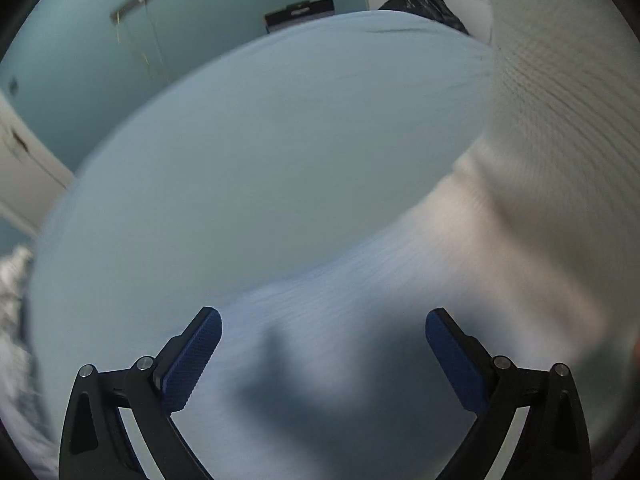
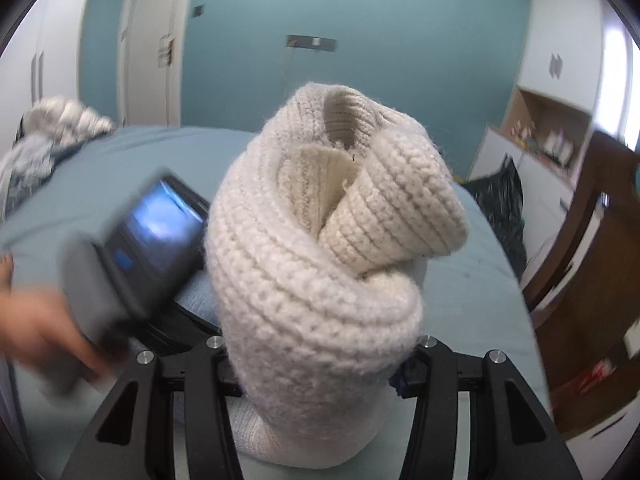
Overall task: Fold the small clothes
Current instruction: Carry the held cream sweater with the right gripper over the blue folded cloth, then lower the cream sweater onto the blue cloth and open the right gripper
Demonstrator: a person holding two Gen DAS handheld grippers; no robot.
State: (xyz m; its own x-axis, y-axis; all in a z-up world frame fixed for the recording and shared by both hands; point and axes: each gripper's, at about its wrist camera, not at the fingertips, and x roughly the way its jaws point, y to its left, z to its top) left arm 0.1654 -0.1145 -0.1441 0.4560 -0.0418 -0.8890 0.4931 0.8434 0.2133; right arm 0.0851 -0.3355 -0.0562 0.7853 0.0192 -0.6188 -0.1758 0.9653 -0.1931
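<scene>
Over pale blue bedding point(image 1: 280, 160), right tool point(image 2: 320, 364) grips a cream knit garment point(image 2: 320, 240); left tool point(image 1: 323, 332) hangs released.

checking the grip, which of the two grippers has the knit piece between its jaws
The right gripper: its jaws clamp the cream knit. The left gripper stands open, empty.

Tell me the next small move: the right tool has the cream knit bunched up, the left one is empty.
Probably lower the cream knit onto the blue sheet and spread it: it is bunched in the right tool, and the left tool is open.
</scene>
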